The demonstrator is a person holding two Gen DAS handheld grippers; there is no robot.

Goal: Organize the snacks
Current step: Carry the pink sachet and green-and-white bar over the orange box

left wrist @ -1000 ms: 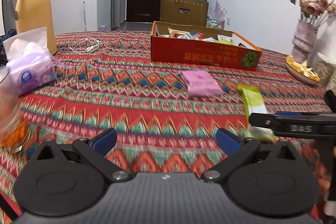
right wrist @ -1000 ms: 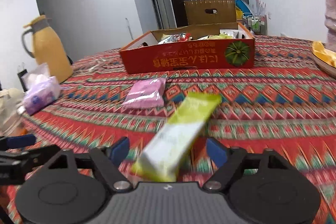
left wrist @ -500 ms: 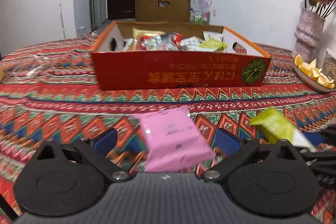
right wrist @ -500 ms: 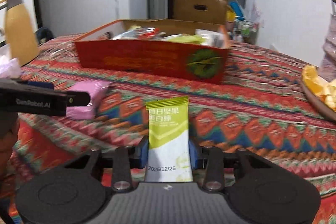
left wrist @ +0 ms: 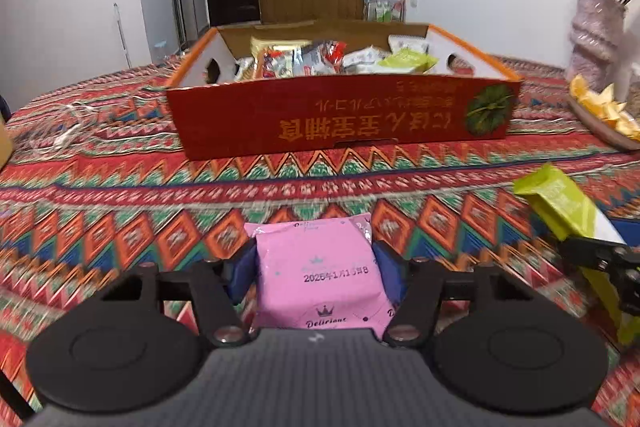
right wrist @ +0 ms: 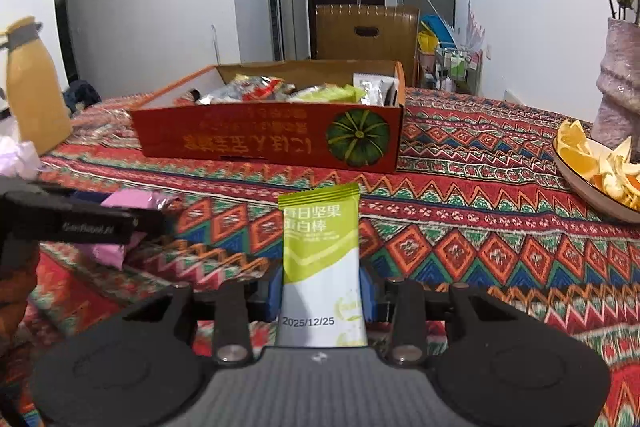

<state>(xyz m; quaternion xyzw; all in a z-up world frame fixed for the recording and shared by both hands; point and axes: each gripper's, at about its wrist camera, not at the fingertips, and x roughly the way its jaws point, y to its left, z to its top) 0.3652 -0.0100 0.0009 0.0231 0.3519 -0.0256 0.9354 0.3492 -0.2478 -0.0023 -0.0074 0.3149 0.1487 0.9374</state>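
The left gripper (left wrist: 314, 277) is closing its blue pads on a soft, square pink packet (left wrist: 320, 273), which they already touch on both sides. The right gripper (right wrist: 322, 293) pinches a long, flat green-and-white snack bar (right wrist: 322, 259) that stands upright between its pads. Both snacks sit just in front of the red cardboard box (left wrist: 344, 125), an open tray heaped with crinkly wrappers on a zigzag woven tablecloth (left wrist: 120, 211). Only the right wrist view shows the yellow jug (right wrist: 34, 91) far left of the box; both views show the plate of orange peel (right wrist: 596, 163) and the rough pink vase (right wrist: 620, 83) to the box's right.
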